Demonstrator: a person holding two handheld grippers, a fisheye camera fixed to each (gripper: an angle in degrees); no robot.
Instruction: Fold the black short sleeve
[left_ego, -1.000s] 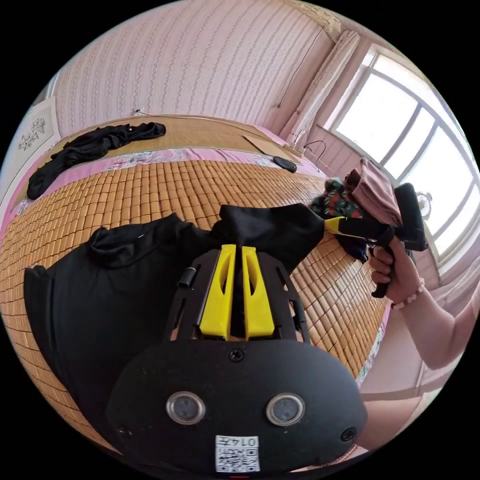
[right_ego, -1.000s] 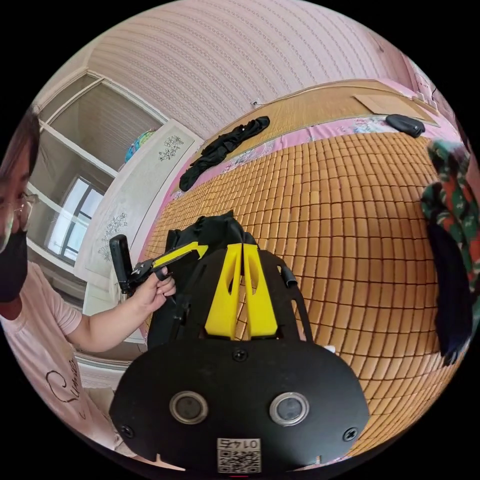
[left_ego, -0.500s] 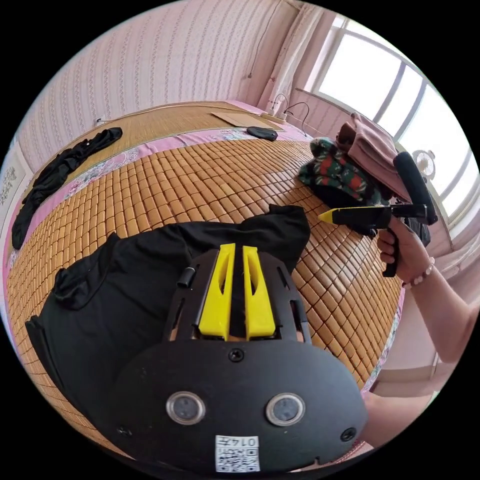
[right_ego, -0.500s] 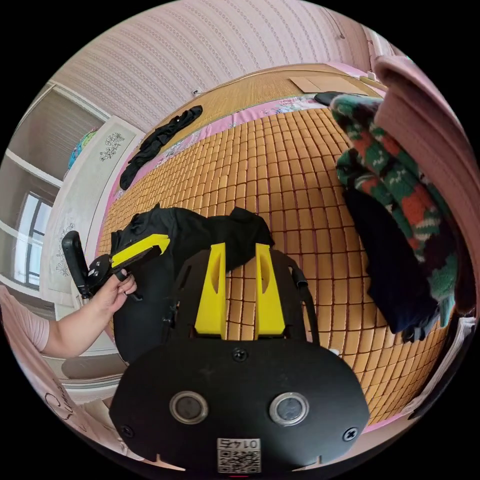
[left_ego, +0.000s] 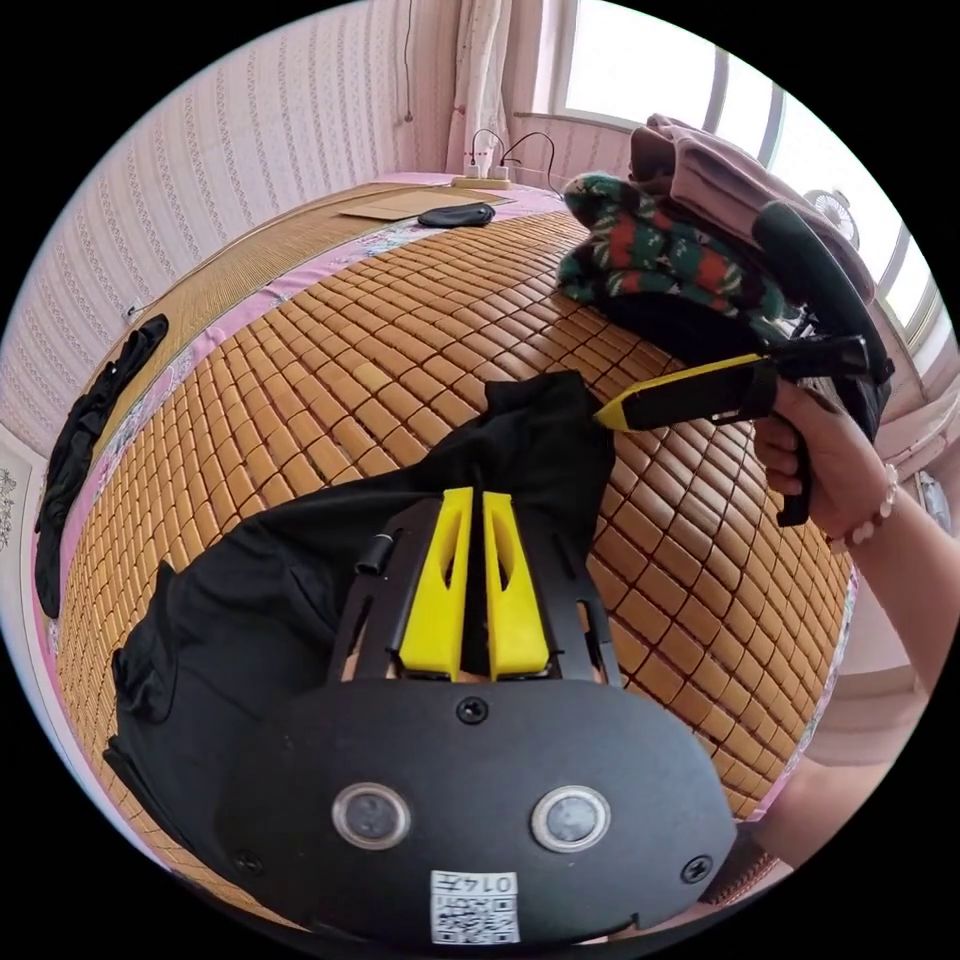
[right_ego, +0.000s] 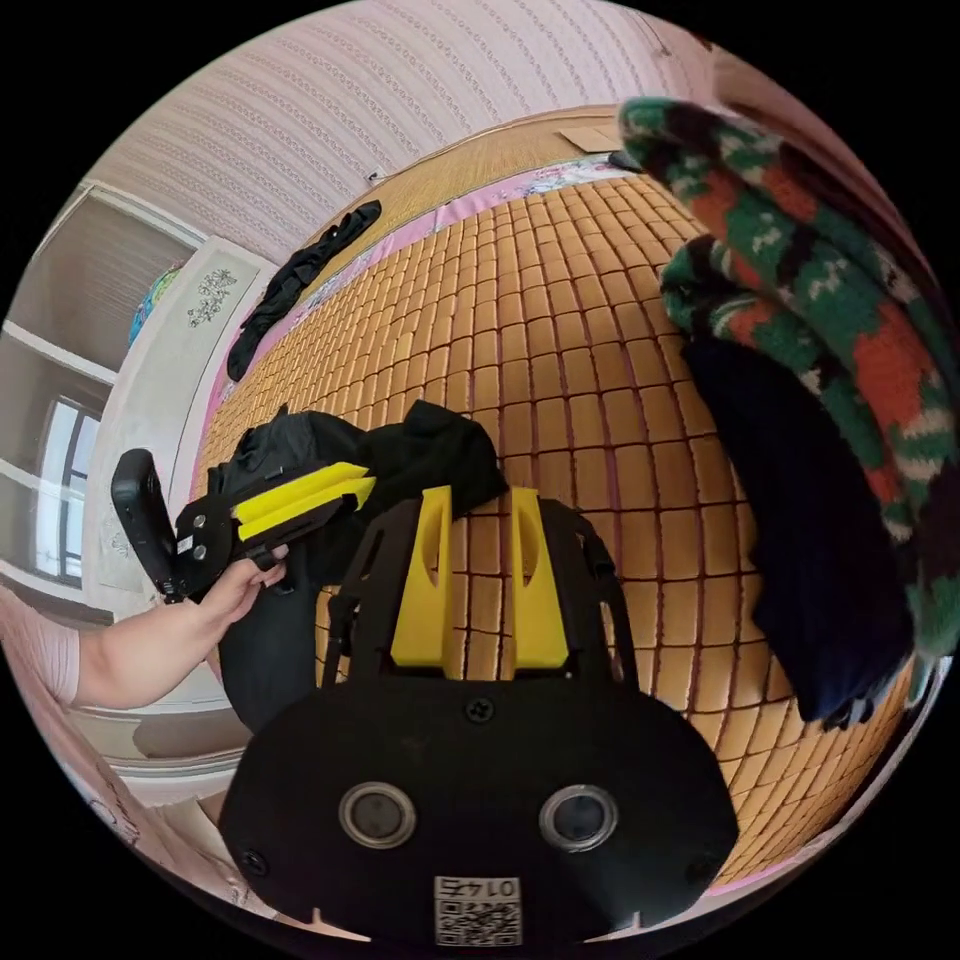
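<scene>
The black short-sleeve shirt (left_ego: 300, 580) lies rumpled on the bamboo mat (left_ego: 400, 330). My left gripper (left_ego: 467, 500) is shut on a bunched part of it near a raised sleeve (left_ego: 550, 430). In the right gripper view, the left gripper (right_ego: 365, 485) shows side-on, jaws together at the shirt (right_ego: 430, 455), held by a hand (right_ego: 235, 590). My right gripper (right_ego: 478, 495) stands open over bare mat just beside the sleeve edge. In the left gripper view, the right gripper (left_ego: 612, 415) has its yellow tip at the sleeve's edge, with a hand (left_ego: 825, 465) on the grip.
A pile of clothes sits on the mat by the window: a green-and-red knit (left_ego: 660, 250), a pink garment (left_ego: 720, 180) and a dark blue one (right_ego: 810, 540). Another black garment (right_ego: 300, 265) lies at the far edge. A small black object (left_ego: 455, 215) rests near the wall.
The right gripper opened and let go of the shirt's corner, drew away, and now its tip is back at the sleeve edge. The left gripper stays shut on the shirt. Both views swung toward the pile.
</scene>
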